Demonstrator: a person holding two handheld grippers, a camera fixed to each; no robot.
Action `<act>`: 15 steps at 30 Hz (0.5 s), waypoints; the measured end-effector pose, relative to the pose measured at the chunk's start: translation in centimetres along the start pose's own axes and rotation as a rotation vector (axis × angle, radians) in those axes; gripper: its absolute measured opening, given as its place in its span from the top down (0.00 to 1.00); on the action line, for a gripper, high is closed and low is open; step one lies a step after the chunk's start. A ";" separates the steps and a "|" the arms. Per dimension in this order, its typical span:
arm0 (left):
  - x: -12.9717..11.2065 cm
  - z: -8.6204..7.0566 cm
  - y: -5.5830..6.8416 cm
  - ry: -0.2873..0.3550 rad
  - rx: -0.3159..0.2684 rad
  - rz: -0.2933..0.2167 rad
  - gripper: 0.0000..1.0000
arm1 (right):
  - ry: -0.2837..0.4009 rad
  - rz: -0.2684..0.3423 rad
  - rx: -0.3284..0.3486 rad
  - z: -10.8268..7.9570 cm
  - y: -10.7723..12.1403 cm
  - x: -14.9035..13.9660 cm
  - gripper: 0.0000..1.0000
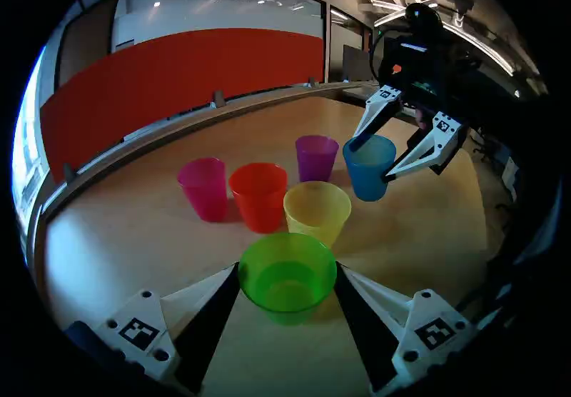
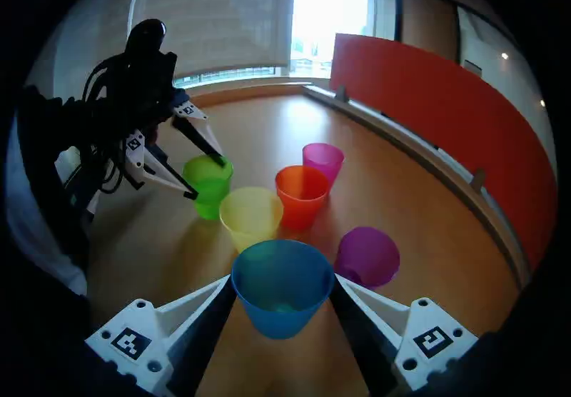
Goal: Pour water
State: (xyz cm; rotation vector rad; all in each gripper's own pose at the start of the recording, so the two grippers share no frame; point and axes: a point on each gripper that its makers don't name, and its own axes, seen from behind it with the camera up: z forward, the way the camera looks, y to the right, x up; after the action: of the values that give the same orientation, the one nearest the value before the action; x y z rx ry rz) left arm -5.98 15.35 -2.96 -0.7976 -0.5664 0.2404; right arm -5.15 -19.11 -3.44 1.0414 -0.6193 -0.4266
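The left hand-held gripper [image 1: 286,274], tagged with square black-and-white markers, clasps a translucent green plastic cup [image 1: 287,291] near the yellow plastic cup [image 1: 317,210] on the wooden desk [image 1: 428,240]. The right hand-held gripper [image 2: 283,283] clasps a blue plastic cup [image 2: 282,313] just beside the yellow one.

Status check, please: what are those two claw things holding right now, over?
Left gripper shut on green cup. Right gripper shut on blue cup. Both cups upright. Yellow cup, orange cup, pink cup, purple cup stand between.

The left gripper [image 1: 286,272] is closed, both fingers pressing the sides of the upright green cup [image 1: 288,293]. The right gripper [image 2: 283,281], facing it, grips the upright blue cup [image 2: 280,311] identically.
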 end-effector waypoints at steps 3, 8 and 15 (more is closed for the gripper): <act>-0.3 0.1 0.1 -0.003 -0.001 -0.003 0.11 | -0.002 0.005 0.006 0.2 -0.1 -0.2 0.08; -0.7 0.3 0.1 -0.004 -0.005 -0.012 0.11 | -0.006 0.007 0.010 0.5 -0.2 -0.6 0.08; -0.8 0.2 0.1 0.001 -0.003 -0.015 0.11 | -0.012 0.007 0.015 0.8 -0.5 -1.0 0.08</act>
State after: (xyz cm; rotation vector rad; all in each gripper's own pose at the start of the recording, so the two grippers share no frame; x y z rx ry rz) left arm -6.75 15.16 -3.26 -0.7962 -0.5715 0.2252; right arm -6.40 -19.24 -3.86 1.0510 -0.6369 -0.4228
